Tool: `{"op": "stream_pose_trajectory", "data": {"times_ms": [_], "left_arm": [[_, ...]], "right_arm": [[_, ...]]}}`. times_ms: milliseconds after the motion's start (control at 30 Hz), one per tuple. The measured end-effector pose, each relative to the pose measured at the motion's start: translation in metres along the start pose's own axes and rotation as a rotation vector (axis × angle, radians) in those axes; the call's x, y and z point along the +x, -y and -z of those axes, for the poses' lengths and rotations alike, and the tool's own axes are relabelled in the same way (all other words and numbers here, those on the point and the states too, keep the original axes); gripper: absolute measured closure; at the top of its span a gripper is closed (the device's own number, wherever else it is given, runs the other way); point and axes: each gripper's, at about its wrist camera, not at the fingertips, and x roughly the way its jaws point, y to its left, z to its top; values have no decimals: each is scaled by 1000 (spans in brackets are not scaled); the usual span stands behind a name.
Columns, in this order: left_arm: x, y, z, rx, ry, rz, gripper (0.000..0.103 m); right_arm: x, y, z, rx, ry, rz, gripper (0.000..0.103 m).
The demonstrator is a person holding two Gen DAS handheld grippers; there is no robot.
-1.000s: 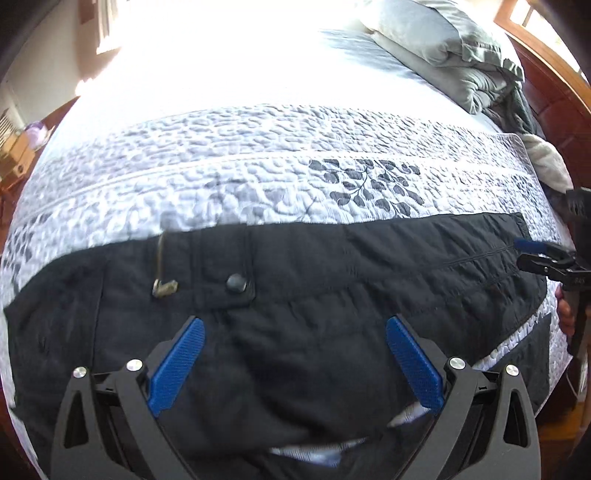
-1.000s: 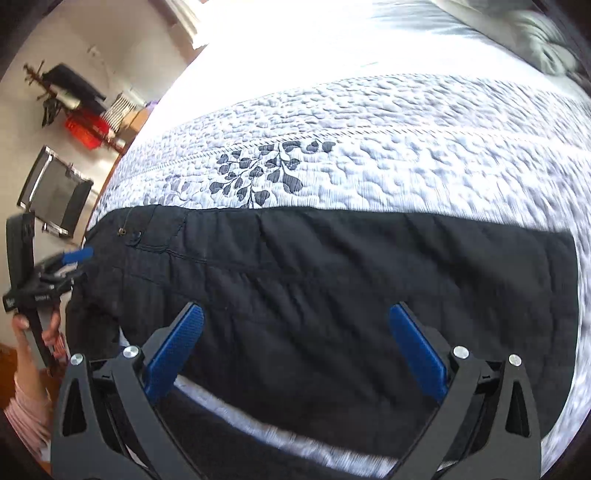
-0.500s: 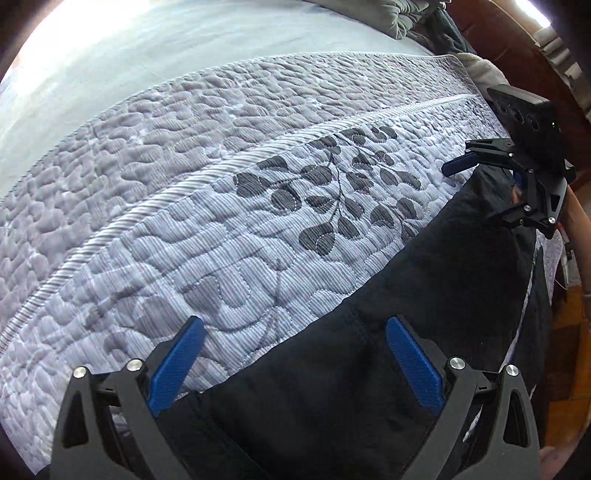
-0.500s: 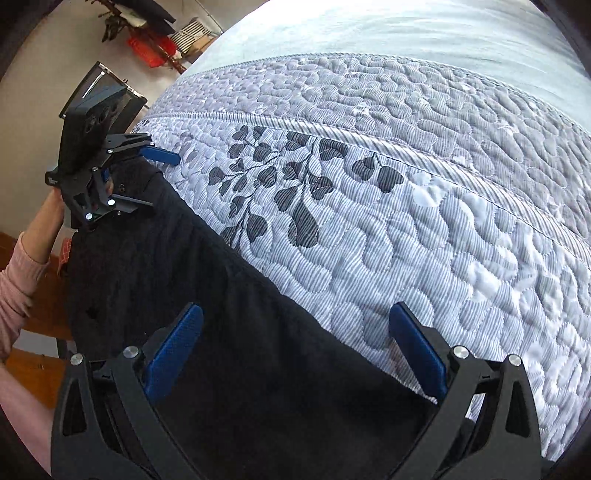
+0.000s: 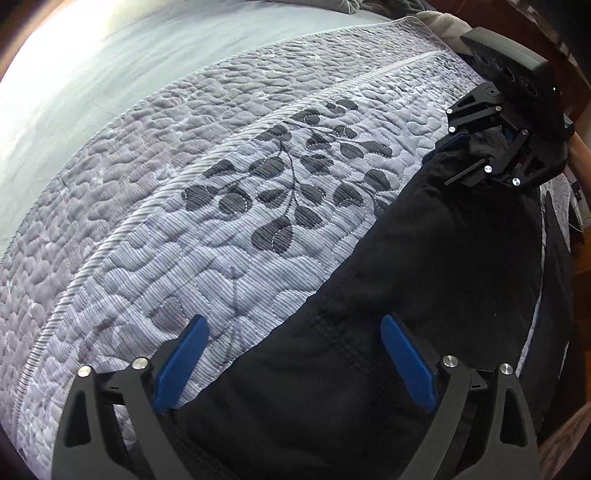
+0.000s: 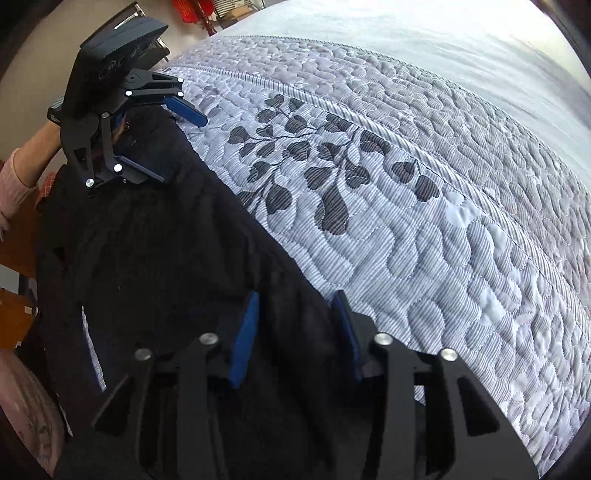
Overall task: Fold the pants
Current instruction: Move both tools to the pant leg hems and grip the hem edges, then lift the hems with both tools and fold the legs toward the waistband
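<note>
A pale quilted bedspread (image 5: pixel 155 206) with a dark leaf motif (image 5: pixel 291 188) is covering the bed I'm facing. Something red (image 6: pixel 192 7) is sitting by the far wall, with brown wood (image 6: pixel 14 314) at my left.

From where I stand, no writing, label, brand or number can be read anywhere on the pants, the quilt or either tool.

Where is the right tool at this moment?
In the left wrist view, the right tool is upper right, shut on the black pants beside the quilt.
</note>
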Motion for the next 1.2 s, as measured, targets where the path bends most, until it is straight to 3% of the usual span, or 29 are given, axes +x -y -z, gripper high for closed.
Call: {"op": "stream_pose_trajectory", "data": {"times_ms": [33, 133, 367, 500, 567, 600, 633, 700, 767, 900, 1067, 1200], "left_arm": [[0, 1, -2, -1, 2, -4, 8], [-7, 2, -12, 19, 34, 6, 8], [-6, 5, -39, 63, 17, 249, 7], [-1, 15, -44, 88, -9, 355, 7], [3, 21, -44, 97, -26, 374, 10], [4, 23, -42, 99, -29, 360, 15], [5, 25, -41, 102, -26, 345, 41], [5, 24, -38, 76, -10, 319, 53], [1, 25, -33, 43, -1, 313, 81], [-29, 42, -19, 4, 62, 195, 89], [-80, 81, 3, -63, 124, 38, 90], [-117, 129, 33, -57, 177, -71, 90]], "right_arm": [[-2, -3, 1, -4, 7, 0, 96], [-11, -15, -2, -25, 62, 44, 97], [-48, -31, 9, -57, 233, 58, 98], [-60, -32, 18, -55, 286, 43, 98], [-63, -32, 20, -52, 305, 42, 98], [-65, -32, 21, -47, 313, 42, 98], [-66, -32, 22, -40, 318, 43, 98], [-66, -33, 24, -24, 320, 58, 98], [-65, -38, 26, -13, 323, 84, 97], [-73, -53, 35, 29, 377, 121, 97], [-101, -91, 58, 63, 474, 160, 96], [-121, -132, 87, 72, 533, 187, 96]]}}
